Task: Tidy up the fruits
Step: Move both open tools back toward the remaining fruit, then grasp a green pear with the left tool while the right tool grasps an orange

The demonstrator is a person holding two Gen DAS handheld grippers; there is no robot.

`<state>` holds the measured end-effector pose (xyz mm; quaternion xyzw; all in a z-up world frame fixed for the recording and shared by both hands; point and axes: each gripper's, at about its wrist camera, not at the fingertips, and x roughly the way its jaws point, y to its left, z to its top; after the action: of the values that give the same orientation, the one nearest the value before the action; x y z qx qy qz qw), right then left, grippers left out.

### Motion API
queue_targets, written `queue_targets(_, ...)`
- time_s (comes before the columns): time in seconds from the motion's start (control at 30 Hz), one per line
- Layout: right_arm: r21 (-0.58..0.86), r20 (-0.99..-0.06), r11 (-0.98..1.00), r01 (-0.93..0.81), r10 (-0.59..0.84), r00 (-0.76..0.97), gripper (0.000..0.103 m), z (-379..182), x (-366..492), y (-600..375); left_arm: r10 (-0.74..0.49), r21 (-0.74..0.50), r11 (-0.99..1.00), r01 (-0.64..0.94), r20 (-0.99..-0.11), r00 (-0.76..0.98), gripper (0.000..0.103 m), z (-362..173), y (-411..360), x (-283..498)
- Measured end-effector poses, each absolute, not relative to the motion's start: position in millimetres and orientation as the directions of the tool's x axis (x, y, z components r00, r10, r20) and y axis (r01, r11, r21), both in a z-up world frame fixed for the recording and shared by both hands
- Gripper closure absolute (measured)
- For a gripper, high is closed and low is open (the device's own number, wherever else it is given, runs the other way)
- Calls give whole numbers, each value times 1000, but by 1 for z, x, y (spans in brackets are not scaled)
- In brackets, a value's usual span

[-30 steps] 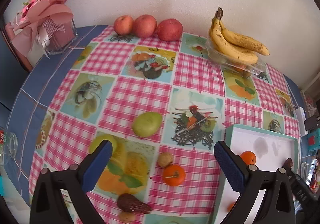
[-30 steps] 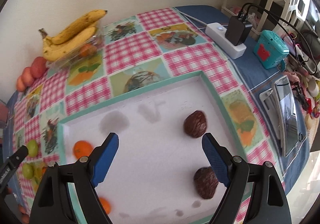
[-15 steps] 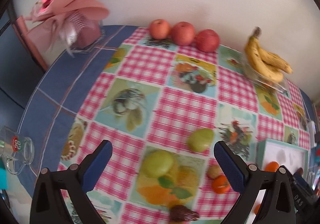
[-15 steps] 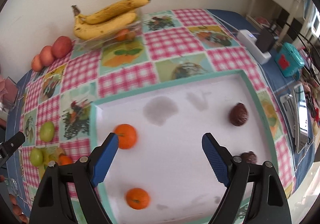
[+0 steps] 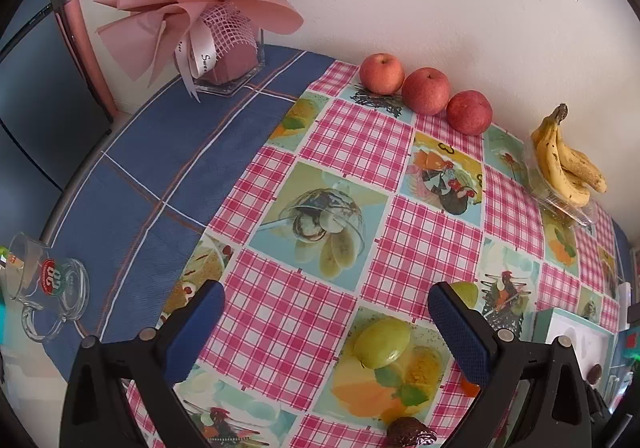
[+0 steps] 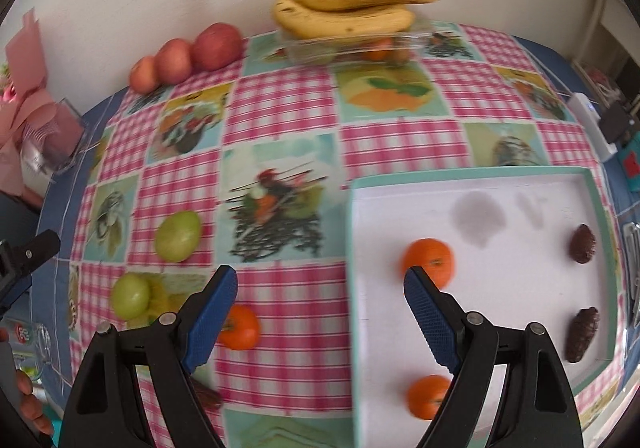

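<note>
A white tray with a teal rim (image 6: 472, 172) holds two oranges (image 6: 429, 261) and two dark brown fruits (image 6: 582, 244). On the checked cloth lie two green fruits (image 6: 178, 235), an orange (image 6: 239, 327) and a dark brown fruit (image 5: 410, 433). My right gripper (image 6: 316, 318) is open and empty above the cloth at the tray's left edge. My left gripper (image 5: 326, 332) is open and empty above the cloth; a green fruit (image 5: 383, 343) lies between its fingers' span, lower down.
Three red apples (image 5: 426, 90) line the wall. Bananas (image 6: 348, 10) lie on a clear box. A pink bouquet in a vase (image 5: 208, 12) stands far left. A glass mug (image 5: 44, 288) sits at the left edge. A power strip (image 6: 592, 126) lies right.
Both grippers have swung left. The left view now takes in the bouquet and mug. The right view has moved from over the tray to its left edge and the loose fruits.
</note>
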<state>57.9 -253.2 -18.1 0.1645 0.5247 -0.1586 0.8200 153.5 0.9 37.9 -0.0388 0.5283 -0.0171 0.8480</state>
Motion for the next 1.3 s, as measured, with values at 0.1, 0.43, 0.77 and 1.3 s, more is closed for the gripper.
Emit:
queue_targets(0.1, 107, -913, 902, 418, -77, 400, 17, -19, 61, -243, -77, -85, 996, 0, -895, 439, 0, 38, -1, 153)
queue_targets(0.43, 82, -921, 929, 362, -68, 383, 17, -22, 70, -218, -85, -60, 994, 90, -947, 310, 0, -8, -35, 160)
queue_targets(0.77, 58, -947, 940, 336, -55, 317, 17, -47, 74, -209, -33, -8, 995, 103, -969, 245, 0, -41, -41, 162)
queue_targets(1.3, 73, -955, 958, 276, -12, 296, 45, -66, 73, -196, -156, -128, 979, 158, -972, 176, 53, -58, -55, 154)
